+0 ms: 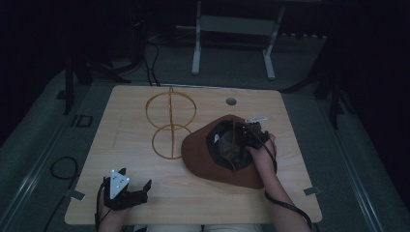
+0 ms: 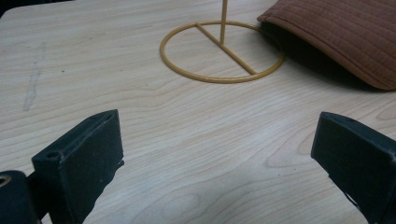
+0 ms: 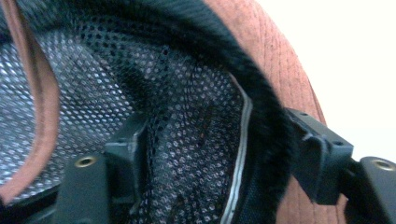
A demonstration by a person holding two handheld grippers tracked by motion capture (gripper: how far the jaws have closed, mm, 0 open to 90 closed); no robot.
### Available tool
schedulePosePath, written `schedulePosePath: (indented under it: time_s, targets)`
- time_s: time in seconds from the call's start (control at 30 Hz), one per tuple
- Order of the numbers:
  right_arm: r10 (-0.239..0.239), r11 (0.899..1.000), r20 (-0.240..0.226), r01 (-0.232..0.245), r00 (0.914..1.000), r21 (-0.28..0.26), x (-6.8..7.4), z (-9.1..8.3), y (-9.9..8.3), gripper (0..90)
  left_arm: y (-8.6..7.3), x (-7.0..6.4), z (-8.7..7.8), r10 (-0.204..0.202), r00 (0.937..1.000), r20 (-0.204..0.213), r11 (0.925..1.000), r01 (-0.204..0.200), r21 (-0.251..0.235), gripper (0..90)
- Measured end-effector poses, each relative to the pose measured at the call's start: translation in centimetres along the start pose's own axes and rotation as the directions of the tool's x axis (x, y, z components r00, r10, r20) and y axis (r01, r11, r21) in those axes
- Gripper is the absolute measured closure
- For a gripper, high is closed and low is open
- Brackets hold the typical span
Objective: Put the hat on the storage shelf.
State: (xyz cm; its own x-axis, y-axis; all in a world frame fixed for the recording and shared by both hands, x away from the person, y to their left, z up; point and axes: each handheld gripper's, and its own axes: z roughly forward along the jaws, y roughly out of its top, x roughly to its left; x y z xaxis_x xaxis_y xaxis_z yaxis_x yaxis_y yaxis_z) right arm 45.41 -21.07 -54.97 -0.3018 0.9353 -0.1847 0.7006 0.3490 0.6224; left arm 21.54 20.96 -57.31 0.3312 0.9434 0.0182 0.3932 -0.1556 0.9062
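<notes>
One brown hat (image 1: 217,159) lies upside down at centre right of the surface (image 1: 145,193), touching the yellow wire stand (image 1: 170,121). Right gripper (image 1: 251,135) clamps the hat's inner rim. Left gripper (image 1: 126,189), lower left, is wide open and holds nothing.

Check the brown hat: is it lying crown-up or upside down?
Upside down. The brown hat lies with its opening upward: the high view shows its dark mesh lining, and the right tool straddles the opening's edge.

One brown hat (image 1: 220,159), one wire stand (image 1: 170,121), two tools.
</notes>
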Motion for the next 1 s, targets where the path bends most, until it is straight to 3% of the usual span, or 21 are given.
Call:
schedulePosePath:
  time_s: [0.13,0.2,0.27,0.33,0.47,0.6,0.73,0.77,0.9,1.0]
  targets:
    - [-0.046,0.999,0.054,0.045,0.9975,0.017,0.5,0.0,0.1,48.6,0.0,0.0,0.0,-0.001,1.0000,0.001,1.0000,0.001,0.006,2.9]
    - [-0.043,0.999,0.075,0.042,0.9962,0.017,0.5,0.0,0.1,57.5,0.0,0.0,0.1,0.000,1.0000,-0.001,0.9999,0.000,0.011,2.9]
    - [-0.047,0.999,0.104,0.045,0.9935,0.022,0.5,0.0,0.0,72.2,0.0,0.0,0.1,0.001,1.0000,-0.007,0.9999,-0.001,0.014,2.9]
    - [-0.037,0.999,0.107,0.036,0.9936,0.004,0.3,-0.3,-0.1,81.1,0.0,0.0,0.1,0.001,1.0000,-0.010,0.9998,0.000,0.019,3.0]
    - [0.020,0.997,0.107,-0.012,0.9941,-0.073,-0.3,-1.4,-0.2,84.1,0.0,0.2,0.1,-0.018,0.9998,0.005,0.9996,0.018,0.022,3.0]
    - [0.068,0.985,0.091,-0.052,0.9935,-0.166,-1.3,-3.6,0.0,84.5,0.2,0.1,0.1,-0.020,0.9995,0.024,0.9996,0.020,0.022,4.5]
    - [0.091,0.975,0.070,-0.074,0.9934,-0.208,-1.9,-5.3,0.0,84.5,0.2,0.0,0.1,-0.013,0.9998,0.015,0.9997,0.013,0.021,4.5]
    - [0.113,0.967,0.047,-0.099,0.9925,-0.233,-2.3,-6.4,-0.2,84.5,0.4,-0.4,0.1,0.003,0.9995,0.030,0.9997,-0.004,0.026,4.5]
    - [0.128,0.958,0.020,-0.118,0.9916,-0.262,-2.9,-8.1,-0.5,84.5,0.8,-1.0,0.1,0.014,0.9987,0.049,0.9995,-0.015,0.027,5.2]
    - [0.141,0.950,0.004,-0.134,0.9900,-0.283,-3.2,-9.4,-0.9,84.5,1.1,-1.7,0.3,0.057,0.9962,0.065,0.9973,-0.060,0.043,5.2]
